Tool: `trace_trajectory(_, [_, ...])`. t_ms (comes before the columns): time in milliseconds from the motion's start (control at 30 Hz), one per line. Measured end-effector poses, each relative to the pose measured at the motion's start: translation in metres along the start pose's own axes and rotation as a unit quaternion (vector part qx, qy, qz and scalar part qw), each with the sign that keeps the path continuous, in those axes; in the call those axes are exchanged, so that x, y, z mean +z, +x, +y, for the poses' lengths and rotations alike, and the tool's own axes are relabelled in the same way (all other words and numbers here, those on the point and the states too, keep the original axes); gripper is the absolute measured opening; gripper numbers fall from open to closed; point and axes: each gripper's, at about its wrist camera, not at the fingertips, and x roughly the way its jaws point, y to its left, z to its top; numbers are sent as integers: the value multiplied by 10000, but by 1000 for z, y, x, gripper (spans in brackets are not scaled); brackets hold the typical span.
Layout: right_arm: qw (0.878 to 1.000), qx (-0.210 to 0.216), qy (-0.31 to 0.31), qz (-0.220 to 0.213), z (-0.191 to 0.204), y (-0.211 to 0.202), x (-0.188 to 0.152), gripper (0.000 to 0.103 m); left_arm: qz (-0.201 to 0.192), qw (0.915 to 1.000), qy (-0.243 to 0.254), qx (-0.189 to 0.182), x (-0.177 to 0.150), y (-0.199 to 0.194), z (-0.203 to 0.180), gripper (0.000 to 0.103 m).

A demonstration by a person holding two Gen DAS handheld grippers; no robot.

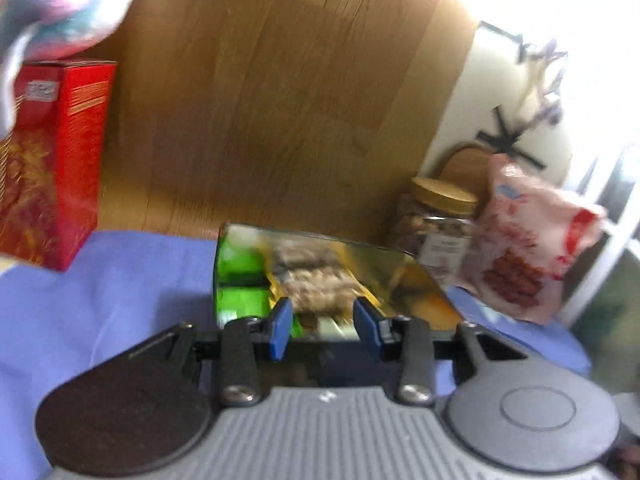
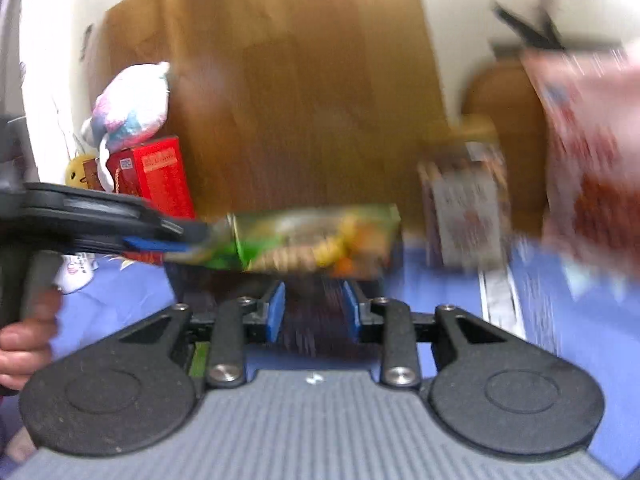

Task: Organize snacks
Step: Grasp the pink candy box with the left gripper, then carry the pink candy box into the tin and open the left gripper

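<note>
Green and gold printing covers the snack box (image 1: 320,276), which is held up over the blue cloth (image 1: 120,280) spread on the surface. In the left wrist view the left gripper (image 1: 323,330) has its blue pads on either side of the box's near end, and from the right wrist view the same gripper (image 2: 176,246) comes in from the left and meets the box (image 2: 316,240) at its left end, so its jaws look clenched on the box, though blur hides the exact contact. The right gripper (image 2: 314,316) sits below and in front of the box; its jaws stand partly apart with a dark, streaked patch between them, and whether they grasp anything I cannot tell. A hand (image 2: 24,344) grips the left tool's handle at the left edge. Behind the box, a red carton (image 1: 52,160) stands on the left with a pastel plush toy (image 1: 60,4) on top. To the right stand a clear jar with a tan lid (image 1: 436,224) and, just beside it, a pink-and-white snack bag (image 1: 528,240). A wooden panel (image 1: 260,100) forms the backdrop.
</note>
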Motion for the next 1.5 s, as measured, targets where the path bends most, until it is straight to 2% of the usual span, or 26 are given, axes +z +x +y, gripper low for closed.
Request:
trace_trajectory(67, [9979, 150, 515, 375, -16, 6, -11, 35, 103, 9998, -72, -159, -15, -13, -3, 35])
trace_trajectory(133, [9936, 103, 892, 683, -25, 17, -19, 35, 365, 9990, -165, -191, -33, -13, -9, 35])
trace_trajectory(233, [9899, 173, 1172, 772, -25, 17, -28, 34, 769, 9967, -258, -35, -60, -2, -17, 40])
trace_trajectory(300, [9862, 311, 1387, 849, -25, 13, -33, 34, 1103, 9935, -287, -72, -77, 10, -19, 37])
trace_trajectory(467, [9838, 375, 1531, 849, -19, -18, -48, 34, 1248, 9913, -369, -183, -95, -5, -29, 38])
trace_trajectory(633, [9782, 579, 1841, 764, -19, -65, -75, 35, 1309, 9901, -326, -380, -122, -43, -39, 37])
trace_trajectory(733, [9773, 725, 1852, 737, -7, -90, -95, 38, 1307, 9900, -302, -432, -141, -66, -40, 41])
trace_trajectory(833, [9780, 1017, 1740, 537, -1, -114, -105, 41, 1361, 9886, -401, -506, -144, -85, -32, 43])
trace_trajectory(967, [9919, 856, 914, 201, 4, -144, -101, 63, 1035, 9912, -740, -368, -135, -113, -11, 44])
trace_trajectory(1100, [9953, 845, 169, 432, 16, -142, -106, 62, 938, 9915, -817, -380, -132, -121, -7, 44])
trace_trajectory(1233, [9951, 641, -437, 614, 30, -131, -117, 63, 1192, 9895, -669, -480, -143, -107, -23, 43])
trace_trajectory(1267, [9948, 605, -557, 594, 33, -129, -119, 62, 1285, 9883, -647, -515, -147, -102, -27, 40])
trace_trajectory(1333, [9934, 548, -811, 599, 39, -126, -120, 55, 1435, 9866, -573, -533, -156, -94, -34, 38])
trace_trajectory(1400, [9925, 380, -998, 601, 44, -125, -120, 51, 1365, 9890, -364, -430, -158, -97, -42, 38])
trace_trajectory(1467, [9916, 203, -1131, 591, 47, -127, -120, 42, 1396, 9885, -385, -440, -156, -98, -42, 37])
trace_trajectory(1500, [9912, 177, -1172, 583, 48, -128, -119, 41, 1409, 9879, -446, -466, -155, -99, -39, 36])
